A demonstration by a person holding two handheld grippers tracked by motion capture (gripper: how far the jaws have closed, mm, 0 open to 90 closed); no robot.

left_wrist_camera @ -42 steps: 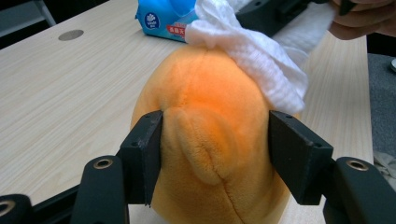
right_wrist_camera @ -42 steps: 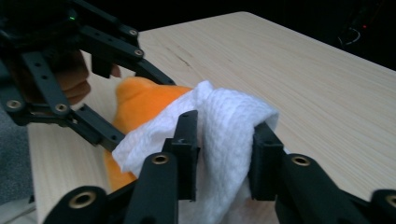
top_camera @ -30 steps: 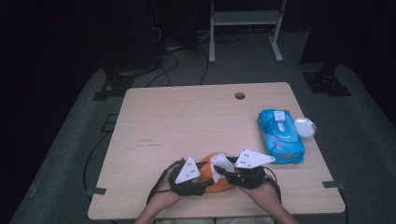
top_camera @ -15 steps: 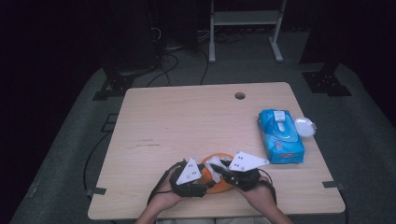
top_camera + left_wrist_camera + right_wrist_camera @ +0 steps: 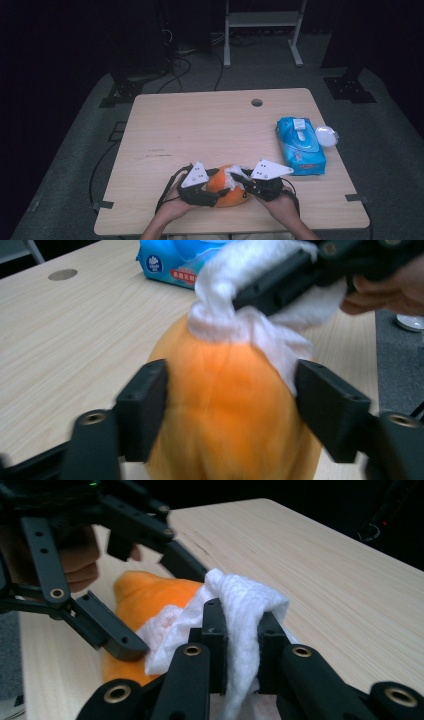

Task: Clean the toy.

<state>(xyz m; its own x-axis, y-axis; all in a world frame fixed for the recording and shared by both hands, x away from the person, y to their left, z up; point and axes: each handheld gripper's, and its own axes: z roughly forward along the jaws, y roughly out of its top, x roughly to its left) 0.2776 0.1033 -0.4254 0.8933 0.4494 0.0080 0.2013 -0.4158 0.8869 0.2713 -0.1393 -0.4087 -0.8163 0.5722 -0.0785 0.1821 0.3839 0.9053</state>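
Item, near edge of the table (image 5: 200,130), listed left to right. Left gripper (image 5: 206,192): held low at the left flank of the orange fruit (image 5: 227,187), a papaya-like thing lying on its side. In the left gripper view its two jaws stand either side of the orange fruit (image 5: 230,405), bracketing the body across its width; they have just been opening, and whether the pads still press on the skin I cannot tell, the left one looking close against it and the right one meeting a fold of cloth. Centre: the fruit rests on the tabletop between the two hands, its long axis running roughly from the left gripper toward the right one. Right gripper (image 5: 245,181): clamped tight on a white wipe (image 5: 235,175), the cloth pinched between the jaws and draped over their tips, as the right gripper view shows with the wipe (image 5: 240,615) bunched against the fruit's (image 5: 145,600) far end. Relation that governs the next stroke: the wipe lies on the upper end of the fruit, straight ahead of the left gripper and directly under the right, so the wiping hand is the nearer and would likely draw along the fruit's length. Further right, well apart: blue wipe packet (image 5: 300,145) and a small clear lid (image 5: 327,135) beside it.
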